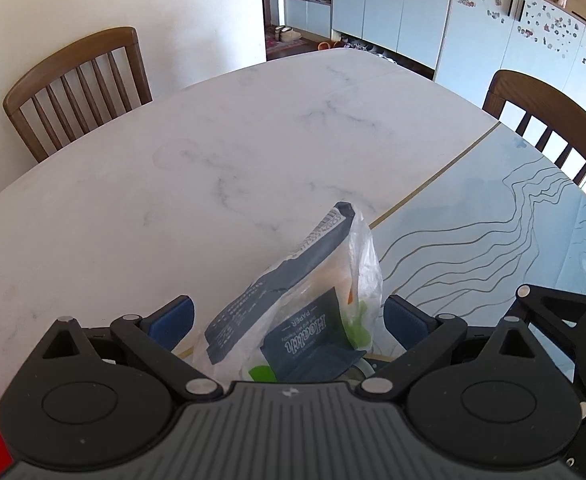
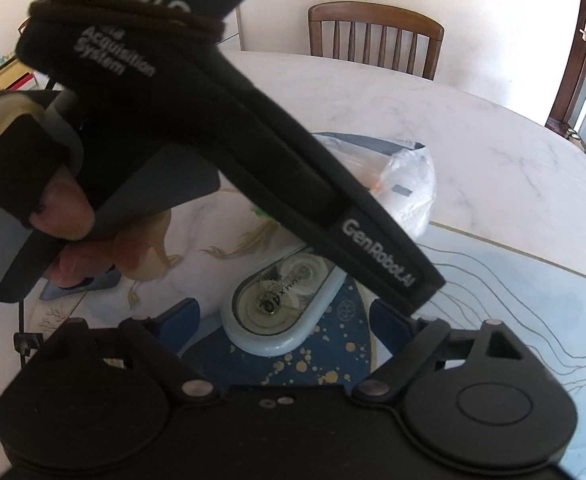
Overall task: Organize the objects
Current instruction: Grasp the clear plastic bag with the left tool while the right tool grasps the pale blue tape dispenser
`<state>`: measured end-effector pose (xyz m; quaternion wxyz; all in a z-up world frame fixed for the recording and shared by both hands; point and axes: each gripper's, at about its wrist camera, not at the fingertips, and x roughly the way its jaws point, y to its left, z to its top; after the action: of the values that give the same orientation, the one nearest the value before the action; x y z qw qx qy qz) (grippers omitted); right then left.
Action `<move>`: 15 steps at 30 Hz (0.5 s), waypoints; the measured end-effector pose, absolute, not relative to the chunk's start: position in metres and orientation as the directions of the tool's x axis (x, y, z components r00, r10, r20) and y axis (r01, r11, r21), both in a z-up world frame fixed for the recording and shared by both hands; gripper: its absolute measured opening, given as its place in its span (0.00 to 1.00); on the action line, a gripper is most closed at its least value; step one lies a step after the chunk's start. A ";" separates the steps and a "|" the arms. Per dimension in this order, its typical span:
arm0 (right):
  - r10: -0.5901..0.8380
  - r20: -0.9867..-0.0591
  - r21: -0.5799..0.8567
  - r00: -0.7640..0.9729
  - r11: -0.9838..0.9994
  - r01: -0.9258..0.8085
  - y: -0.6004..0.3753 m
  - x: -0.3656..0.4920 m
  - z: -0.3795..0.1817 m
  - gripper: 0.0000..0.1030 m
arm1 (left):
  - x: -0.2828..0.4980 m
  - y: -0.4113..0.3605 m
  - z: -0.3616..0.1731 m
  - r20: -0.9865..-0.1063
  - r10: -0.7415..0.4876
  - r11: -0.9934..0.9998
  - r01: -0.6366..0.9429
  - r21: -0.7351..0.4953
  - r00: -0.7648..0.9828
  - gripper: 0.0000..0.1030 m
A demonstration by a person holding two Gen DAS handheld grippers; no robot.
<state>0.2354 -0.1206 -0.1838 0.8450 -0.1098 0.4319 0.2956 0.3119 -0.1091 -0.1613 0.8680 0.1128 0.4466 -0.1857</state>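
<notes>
The left gripper [image 1: 289, 316] stood spread wide, its 2 blue pads [image 1: 175, 318] flanking a clear plastic bag [image 1: 293, 308] without touching it; the bag lay on the marble table [image 1: 213, 152], reaching toward 12 o'clock. The right gripper [image 2: 285, 316] was likewise released, its fingers either side of a pale correction-tape dispenser [image 2: 281, 308] lying flat, the bag beyond it at 1 o'clock.

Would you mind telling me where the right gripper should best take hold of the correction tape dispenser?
Probably across the narrow width of the correction tape dispenser, coming straight down from above. It lies flat on the table, its long oval body running forward between the right gripper's open fingers, so its two long sides face the pads.
</notes>
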 end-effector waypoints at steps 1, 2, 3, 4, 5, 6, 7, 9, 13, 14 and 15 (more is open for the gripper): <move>0.404 -0.796 0.070 0.450 0.801 -0.595 -0.120 0.236 -0.185 0.87 | 0.312 -0.109 -0.162 -0.816 -0.224 0.904 0.426 0.029 0.532 0.95; 0.403 -0.798 0.070 0.448 0.800 -0.596 -0.120 0.236 -0.186 0.86 | 0.313 -0.109 -0.163 -0.817 -0.227 0.903 0.428 0.027 0.530 0.93; 0.402 -0.798 0.068 0.449 0.800 -0.596 -0.119 0.236 -0.187 0.86 | 0.313 -0.109 -0.164 -0.818 -0.230 0.902 0.431 0.024 0.528 0.91; 0.401 -0.796 0.063 0.453 0.800 -0.597 -0.119 0.236 -0.187 0.86 | 0.313 -0.109 -0.165 -0.817 -0.231 0.902 0.432 0.024 0.529 0.90; 0.401 -0.795 0.060 0.455 0.798 -0.599 -0.118 0.236 -0.187 0.86 | 0.313 -0.109 -0.165 -0.815 -0.231 0.902 0.432 0.026 0.531 0.88; 0.400 -0.794 0.056 0.457 0.797 -0.601 -0.118 0.236 -0.188 0.86 | 0.313 -0.110 -0.165 -0.814 -0.234 0.901 0.433 0.023 0.531 0.85; 0.399 -0.794 0.052 0.459 0.797 -0.602 -0.117 0.236 -0.188 0.86 | 0.314 -0.110 -0.165 -0.813 -0.237 0.900 0.435 0.023 0.531 0.83; 0.394 -0.794 0.041 0.463 0.794 -0.606 -0.116 0.235 -0.189 0.87 | 0.313 -0.110 -0.165 -0.812 -0.241 0.898 0.439 0.020 0.531 0.74; 0.379 -0.793 0.015 0.477 0.794 -0.607 -0.113 0.232 -0.190 0.87 | 0.313 -0.109 -0.164 -0.807 -0.244 0.900 0.436 0.018 0.538 0.67; 0.379 -0.791 0.016 0.479 0.797 -0.604 -0.114 0.232 -0.190 0.87 | 0.313 -0.108 -0.164 -0.805 -0.245 0.902 0.432 0.016 0.540 0.64; 0.378 -0.790 0.015 0.482 0.799 -0.601 -0.114 0.232 -0.190 0.85 | 0.313 -0.107 -0.163 -0.805 -0.242 0.903 0.429 0.017 0.542 0.62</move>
<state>0.2318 -0.1139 -0.1902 0.8506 -0.1329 0.4195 0.2878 0.3130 -0.1073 -0.1631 0.8714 0.1067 0.4384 -0.1925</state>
